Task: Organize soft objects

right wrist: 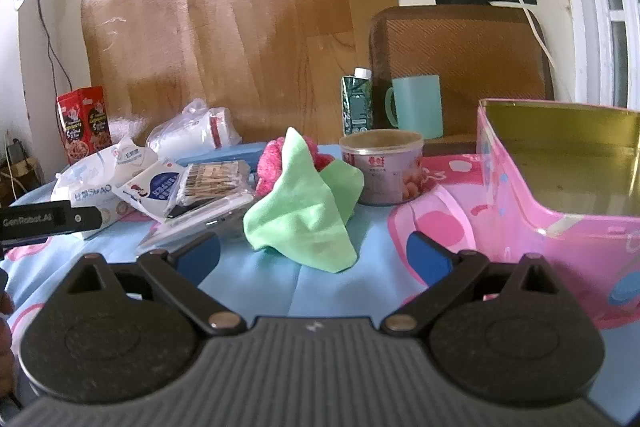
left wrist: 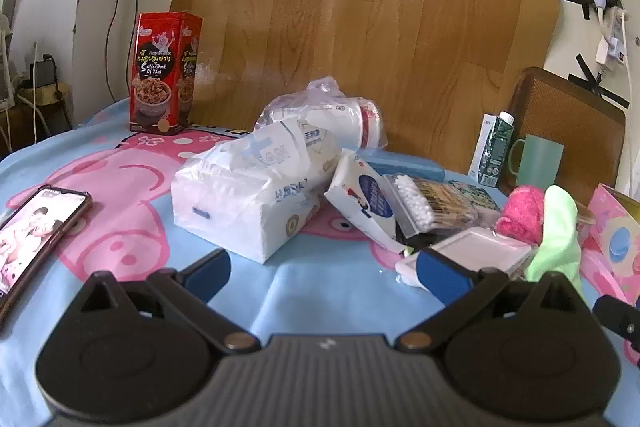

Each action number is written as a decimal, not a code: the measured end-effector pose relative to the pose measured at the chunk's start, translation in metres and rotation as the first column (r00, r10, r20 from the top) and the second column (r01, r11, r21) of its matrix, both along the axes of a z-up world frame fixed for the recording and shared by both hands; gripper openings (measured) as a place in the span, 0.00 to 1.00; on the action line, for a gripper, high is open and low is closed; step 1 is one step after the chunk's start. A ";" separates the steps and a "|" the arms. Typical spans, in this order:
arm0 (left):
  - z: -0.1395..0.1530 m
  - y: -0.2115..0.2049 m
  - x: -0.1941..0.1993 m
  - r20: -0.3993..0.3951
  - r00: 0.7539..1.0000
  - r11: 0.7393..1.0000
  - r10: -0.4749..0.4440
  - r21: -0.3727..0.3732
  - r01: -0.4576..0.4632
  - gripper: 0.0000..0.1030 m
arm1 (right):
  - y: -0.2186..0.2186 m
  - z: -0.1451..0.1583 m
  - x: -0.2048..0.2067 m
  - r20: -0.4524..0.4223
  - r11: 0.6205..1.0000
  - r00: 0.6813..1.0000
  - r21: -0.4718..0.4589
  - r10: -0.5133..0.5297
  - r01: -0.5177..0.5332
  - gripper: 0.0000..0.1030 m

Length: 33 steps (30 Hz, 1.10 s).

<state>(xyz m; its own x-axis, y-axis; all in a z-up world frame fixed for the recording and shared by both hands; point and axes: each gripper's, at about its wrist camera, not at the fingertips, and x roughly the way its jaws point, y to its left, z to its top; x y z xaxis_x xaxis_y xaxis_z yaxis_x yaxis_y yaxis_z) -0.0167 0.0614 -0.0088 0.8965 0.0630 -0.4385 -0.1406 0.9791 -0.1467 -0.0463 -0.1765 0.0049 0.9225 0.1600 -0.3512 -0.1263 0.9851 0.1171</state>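
A light green cloth [right wrist: 304, 211] lies crumpled on the blue cartoon sheet, just ahead of my right gripper [right wrist: 314, 257], which is open and empty. A pink fluffy cloth [right wrist: 269, 163] sits behind it. Both cloths show at the right of the left wrist view, green [left wrist: 556, 235] and pink [left wrist: 520, 211]. My left gripper [left wrist: 326, 275] is open and empty, just short of a white tissue pack [left wrist: 248, 203]. An open pink tin box [right wrist: 560, 179] stands at the right.
A smaller tissue pack [left wrist: 368, 203], cotton swabs [left wrist: 416, 203], a clear case [left wrist: 476, 247], bagged paper cups [left wrist: 340, 123], a red snack box [left wrist: 164, 71] and a phone [left wrist: 36, 231] lie around. A can [right wrist: 382, 167], green cup [right wrist: 418, 105] and carton [right wrist: 356, 103] stand behind.
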 end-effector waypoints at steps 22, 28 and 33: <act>0.001 -0.004 0.000 0.001 0.995 0.995 -0.097 -0.026 0.097 0.88 | 0.008 -0.012 0.065 -0.189 0.983 0.973 -0.098 0.132 -0.152 0.13; 0.020 -0.016 -0.002 0.009 0.948 0.932 -0.320 -0.176 0.316 0.83 | -0.002 -0.009 0.015 -0.193 0.976 0.958 0.007 0.214 -0.217 0.07; 0.022 -0.069 0.013 -0.105 0.801 0.798 -0.589 -0.237 0.555 0.78 | 0.006 -0.013 -0.031 -0.151 0.954 0.944 -0.019 0.294 -0.301 0.07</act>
